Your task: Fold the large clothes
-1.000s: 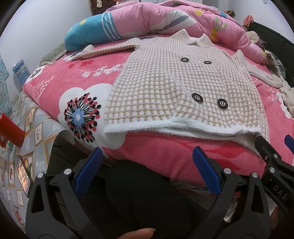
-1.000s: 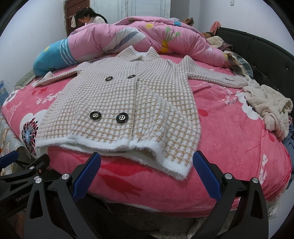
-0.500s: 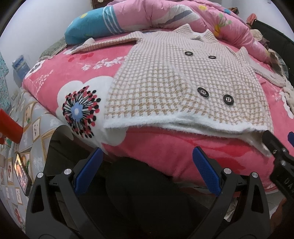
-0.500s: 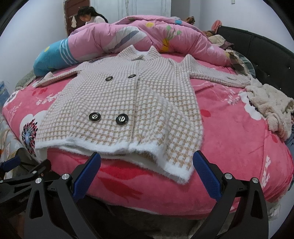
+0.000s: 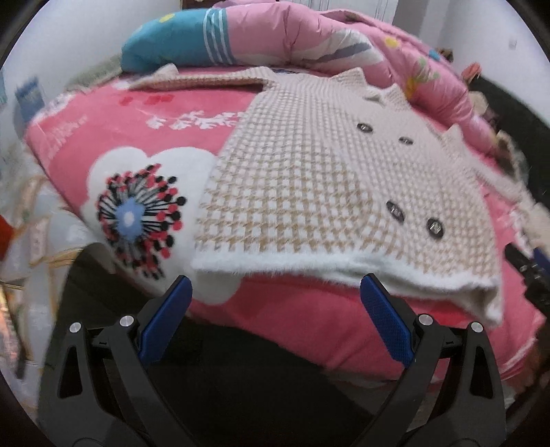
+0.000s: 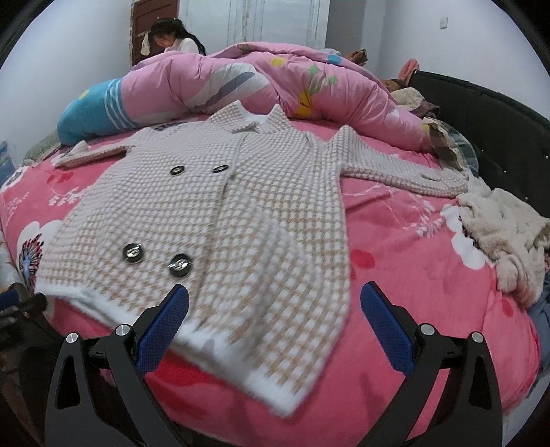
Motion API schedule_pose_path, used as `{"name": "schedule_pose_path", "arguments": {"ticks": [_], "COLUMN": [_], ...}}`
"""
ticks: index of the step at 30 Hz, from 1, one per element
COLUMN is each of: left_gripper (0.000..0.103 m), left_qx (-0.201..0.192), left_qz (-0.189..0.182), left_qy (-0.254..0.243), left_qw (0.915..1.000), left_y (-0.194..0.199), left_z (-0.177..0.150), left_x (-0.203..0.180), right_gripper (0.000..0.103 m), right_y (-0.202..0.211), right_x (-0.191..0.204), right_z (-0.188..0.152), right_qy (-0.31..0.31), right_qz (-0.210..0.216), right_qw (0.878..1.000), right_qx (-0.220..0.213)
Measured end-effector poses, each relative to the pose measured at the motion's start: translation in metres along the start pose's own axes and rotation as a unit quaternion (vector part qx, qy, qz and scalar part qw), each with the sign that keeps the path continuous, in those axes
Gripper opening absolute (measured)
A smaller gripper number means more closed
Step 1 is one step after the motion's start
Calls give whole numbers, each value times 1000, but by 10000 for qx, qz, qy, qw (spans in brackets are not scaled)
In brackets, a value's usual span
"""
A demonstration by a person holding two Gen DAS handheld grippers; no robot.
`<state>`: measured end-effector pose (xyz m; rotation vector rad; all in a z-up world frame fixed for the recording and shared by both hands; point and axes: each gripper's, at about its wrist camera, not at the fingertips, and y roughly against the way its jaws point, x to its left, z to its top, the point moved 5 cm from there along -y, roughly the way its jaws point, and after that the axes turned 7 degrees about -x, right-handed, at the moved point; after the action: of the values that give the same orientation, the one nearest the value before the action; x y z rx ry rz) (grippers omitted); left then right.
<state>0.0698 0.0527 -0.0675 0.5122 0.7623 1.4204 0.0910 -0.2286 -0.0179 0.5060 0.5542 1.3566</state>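
From my feed: coat [image 6: 220,220] is fuzzy houndstooth knit, fluffy white hem, glossy dark buttons [image 6: 179,265]. Blanket [image 6: 405,240] is plush fleece, quilt [image 6: 275,86] smooth cotton-like cloth. Gripper pads [image 5: 386,325] are textured blue rubber (frames matt black plastic).

A pink floral blanket [image 6: 405,247] covers the bed, printed with white blossoms and a red-and-black starburst flower [image 5: 137,220] near its front edge. Along the far side lies a rumpled pink quilt [image 6: 275,86], one end of it blue with white stripes [image 6: 92,110]. A cream fleecy garment [image 6: 505,237] is heaped at the right, beside a black padded headboard [image 6: 488,113]. A dark-haired person [image 6: 175,39] sits behind the quilt, by a brown door [image 6: 154,13].
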Motion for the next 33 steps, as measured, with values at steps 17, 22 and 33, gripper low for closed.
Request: {"name": "schedule_pose_path", "arguments": {"ticks": [17,22,33], "left_gripper": [73,54,34], "left_qx": [-525,-134,-17], "left_qz": [-58,-222,-333], "left_qy": [600,733,640], "left_qw": [9968,9970,9974], "left_y": [-44,-84,-92], "left_z": [45,52,54], "left_x": [77,80,74], "right_gripper": [80,67,27], "right_y": [-88,-121,-121], "right_x": [-81,-80,-87], "right_z": [-41,-32,-64], "right_qy": [-1847,-1976,-2936], "right_qz": [1946,1960,2666], "right_qw": [9489,9475,8999], "right_qx": [1663,1575,1811]}}
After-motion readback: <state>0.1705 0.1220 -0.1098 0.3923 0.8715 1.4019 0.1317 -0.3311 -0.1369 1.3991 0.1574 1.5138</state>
